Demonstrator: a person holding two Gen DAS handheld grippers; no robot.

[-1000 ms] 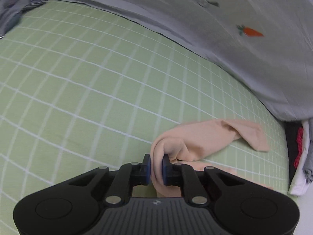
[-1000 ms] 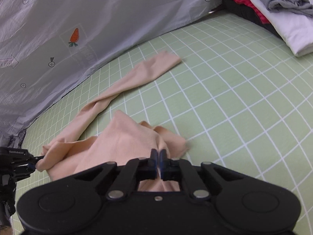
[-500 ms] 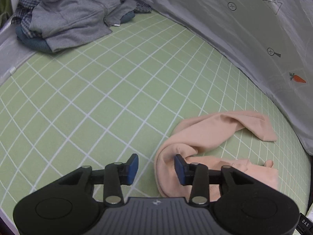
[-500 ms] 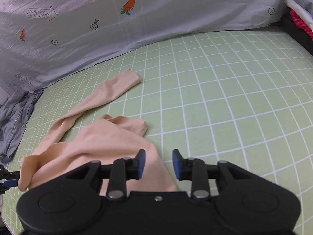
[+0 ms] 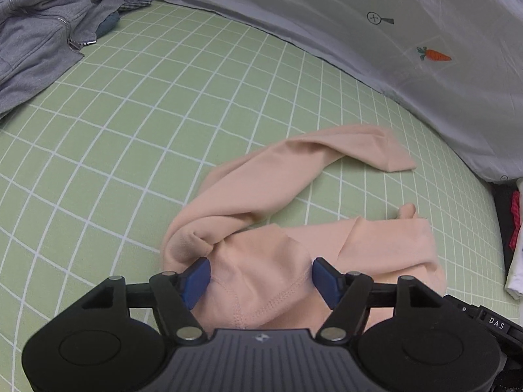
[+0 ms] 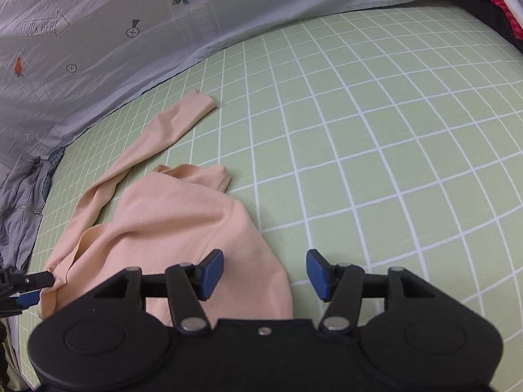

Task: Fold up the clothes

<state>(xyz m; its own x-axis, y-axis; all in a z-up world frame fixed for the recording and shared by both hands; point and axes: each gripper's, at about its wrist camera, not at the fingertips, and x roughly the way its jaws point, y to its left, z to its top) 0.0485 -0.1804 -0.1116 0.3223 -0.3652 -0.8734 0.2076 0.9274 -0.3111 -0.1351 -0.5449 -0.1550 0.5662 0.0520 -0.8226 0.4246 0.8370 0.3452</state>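
A peach long-sleeved garment (image 5: pixel 261 196) lies crumpled on the green checked bed sheet (image 5: pixel 130 130), one sleeve stretched out toward the grey cover. My left gripper (image 5: pixel 260 277) is open just above the garment's near end, its blue pads either side of a seam and holding nothing. In the right wrist view the same garment (image 6: pixel 170 215) lies ahead and to the left. My right gripper (image 6: pixel 264 274) is open over the garment's right edge, with nothing between its pads. The left gripper (image 6: pixel 31 289) shows at the far left, at the garment's corner.
A grey zip hoodie pile (image 5: pixel 39 32) lies at the back left. A grey cover with carrot prints (image 5: pixel 408 32) runs along the far side of the bed. Stacked white, red and black clothes (image 5: pixel 516 222) sit at the right edge.
Both grippers were shut on the garment one second ago and have since let go and opened wide. The garment now rests on the sheet.
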